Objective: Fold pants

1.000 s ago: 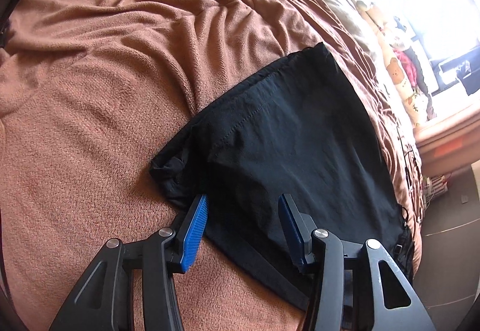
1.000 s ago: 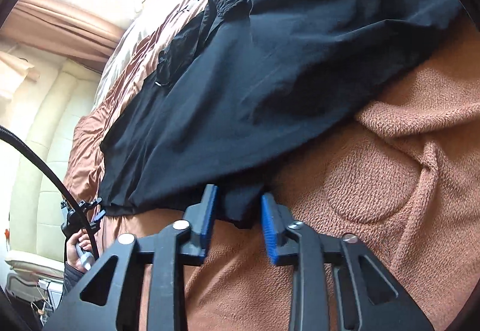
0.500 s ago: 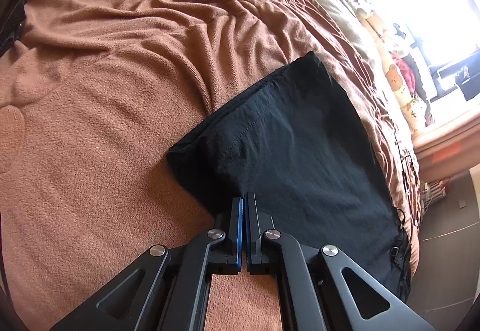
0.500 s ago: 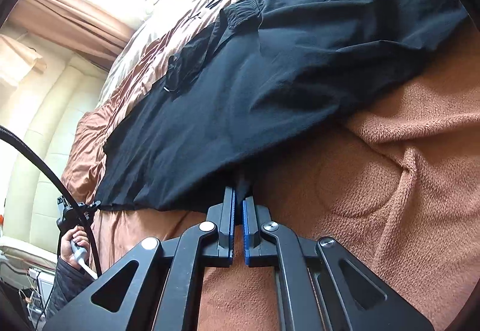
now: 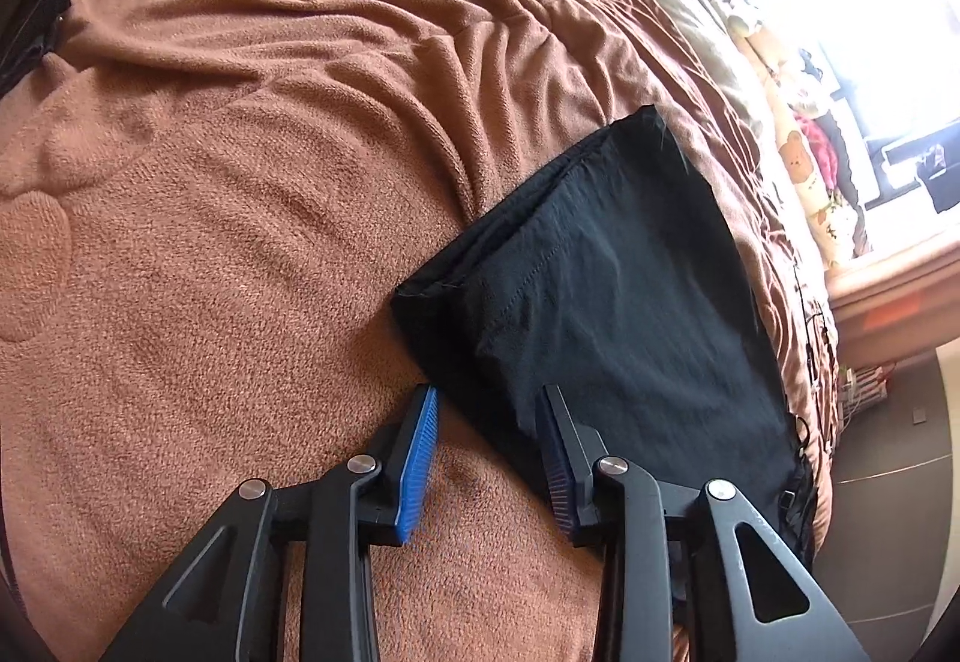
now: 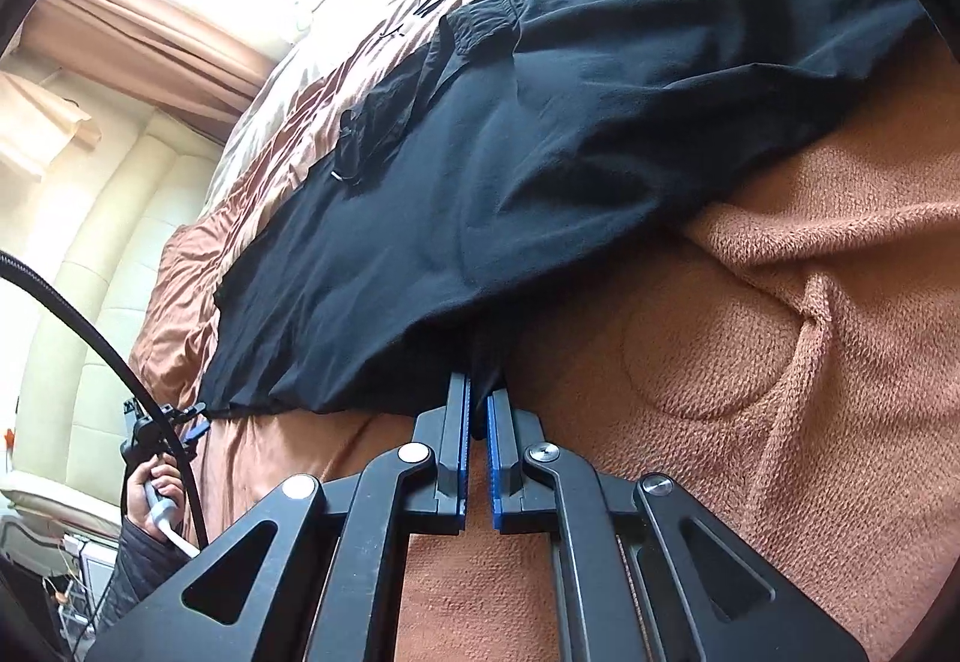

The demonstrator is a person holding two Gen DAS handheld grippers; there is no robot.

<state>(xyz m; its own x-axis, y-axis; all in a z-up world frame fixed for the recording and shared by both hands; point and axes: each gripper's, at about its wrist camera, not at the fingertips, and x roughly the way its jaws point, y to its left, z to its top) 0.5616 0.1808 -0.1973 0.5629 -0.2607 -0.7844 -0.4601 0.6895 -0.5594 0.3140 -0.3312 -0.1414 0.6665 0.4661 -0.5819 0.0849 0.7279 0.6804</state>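
Note:
The black pants (image 5: 606, 290) lie folded on a brown fleece blanket (image 5: 240, 182) on a bed. My left gripper (image 5: 487, 410) is open, its blue-padded fingers (image 5: 420, 440) astride the near edge of the pants without pinching it. In the right wrist view the pants (image 6: 540, 170) stretch away up the bed. My right gripper (image 6: 478, 410) is shut on the near edge of the pants, a small tuck of black cloth pinched between the pads. The other hand-held gripper (image 6: 150, 422) shows at the pants' far left corner.
The blanket (image 6: 780, 362) is rumpled, with ridges beside the pants. A padded headboard (image 6: 90, 254) and curtains (image 6: 138, 32) are to the left. The bed's edge, a bedside shelf (image 5: 888, 296) and floor lie right of the pants.
My left gripper closed on the pants' edge half a second ago and has now opened again. My right gripper closed on the pants' edge and stays shut on it.

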